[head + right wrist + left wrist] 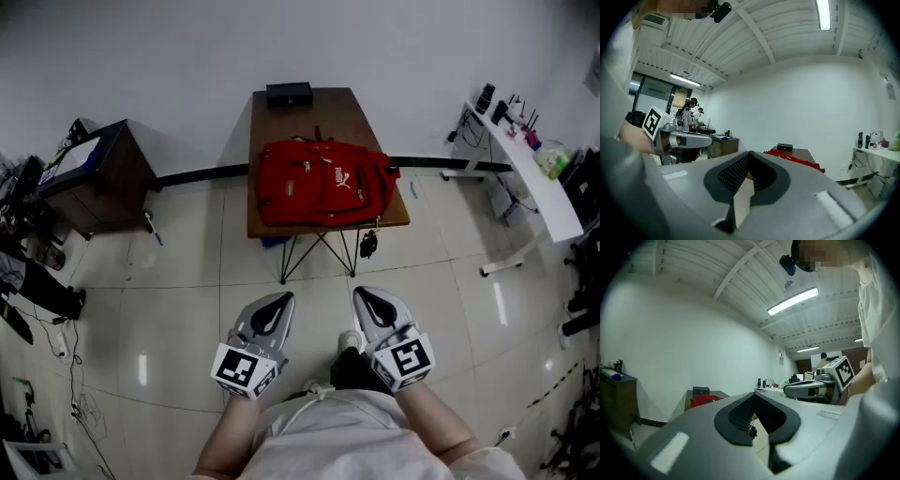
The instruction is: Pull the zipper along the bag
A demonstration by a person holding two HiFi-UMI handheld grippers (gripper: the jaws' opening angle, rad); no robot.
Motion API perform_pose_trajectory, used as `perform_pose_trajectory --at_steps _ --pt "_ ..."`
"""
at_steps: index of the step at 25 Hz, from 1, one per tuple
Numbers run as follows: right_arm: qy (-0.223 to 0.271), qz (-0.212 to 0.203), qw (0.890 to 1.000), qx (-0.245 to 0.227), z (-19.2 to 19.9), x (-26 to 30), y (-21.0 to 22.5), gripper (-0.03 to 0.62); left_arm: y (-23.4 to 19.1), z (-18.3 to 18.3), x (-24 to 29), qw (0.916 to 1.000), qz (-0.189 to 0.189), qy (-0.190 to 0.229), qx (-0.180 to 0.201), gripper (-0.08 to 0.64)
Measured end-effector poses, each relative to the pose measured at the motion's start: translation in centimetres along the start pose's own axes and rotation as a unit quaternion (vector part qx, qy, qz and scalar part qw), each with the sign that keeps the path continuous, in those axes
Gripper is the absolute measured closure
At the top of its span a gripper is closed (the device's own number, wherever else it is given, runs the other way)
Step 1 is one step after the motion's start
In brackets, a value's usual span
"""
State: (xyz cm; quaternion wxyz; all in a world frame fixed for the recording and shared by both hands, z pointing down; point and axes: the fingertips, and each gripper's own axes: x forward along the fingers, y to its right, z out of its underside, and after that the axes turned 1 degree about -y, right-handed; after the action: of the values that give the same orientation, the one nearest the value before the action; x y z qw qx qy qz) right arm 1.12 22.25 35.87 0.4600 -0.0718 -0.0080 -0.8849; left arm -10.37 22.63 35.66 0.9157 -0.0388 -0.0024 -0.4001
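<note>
A red backpack [323, 183] lies flat on a brown table [328, 101] across the room, its zippers facing up. Both grippers are held low, close to the person's waist and far short of the table. My left gripper [278, 298] points towards the table with its jaws shut and empty. Beside it my right gripper [363, 292] is also shut and holds nothing. In the left gripper view the backpack [705, 401] shows small beyond the shut jaws [753, 393]. The right gripper view has the backpack [794, 159] past its closed tips [750, 152].
A black box [289, 94] sits at the table's far end. A dark cabinet [98, 173] stands at the left, a white desk [530, 169] with small items at the right. A dark object [368, 244] hangs under the table's front. Tiled floor lies between me and the table.
</note>
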Motion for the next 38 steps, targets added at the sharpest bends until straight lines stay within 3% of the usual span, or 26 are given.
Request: perform_pose_trajectory --at_steps 7,14,23,28,38 --pt "-0.010 -0.008 1.000 0.000 1.3 3.1 1.9 0.584 -2.9 0.9 2.0 0.9998 -0.017 -0.007 -0.007 0.554" --pt "-0.012 -0.029 1.000 -0.001 1.3 10.1 6.2 0.584 -7.9 1.1 6.5 0.9987 -0.044 -0.022 -0.014 0.554" --pt "-0.034 -0.068 0.996 -0.055 2.0 21.1 15.9 0.584 -15.9 2.5 18.0 0.9967 -0.059 -0.050 -0.024 0.554" --pt "-0.059 -0.078 0.994 -0.054 3.1 26.9 21.2 0.584 -19.8 2.9 25.2 0.9962 -0.053 -0.065 -0.022 0.554" --pt "-0.121 -0.131 0.980 -0.089 6.9 36.0 27.4 0.584 -25.6 6.5 36.2 0.9926 -0.039 -0.111 -0.029 0.554"
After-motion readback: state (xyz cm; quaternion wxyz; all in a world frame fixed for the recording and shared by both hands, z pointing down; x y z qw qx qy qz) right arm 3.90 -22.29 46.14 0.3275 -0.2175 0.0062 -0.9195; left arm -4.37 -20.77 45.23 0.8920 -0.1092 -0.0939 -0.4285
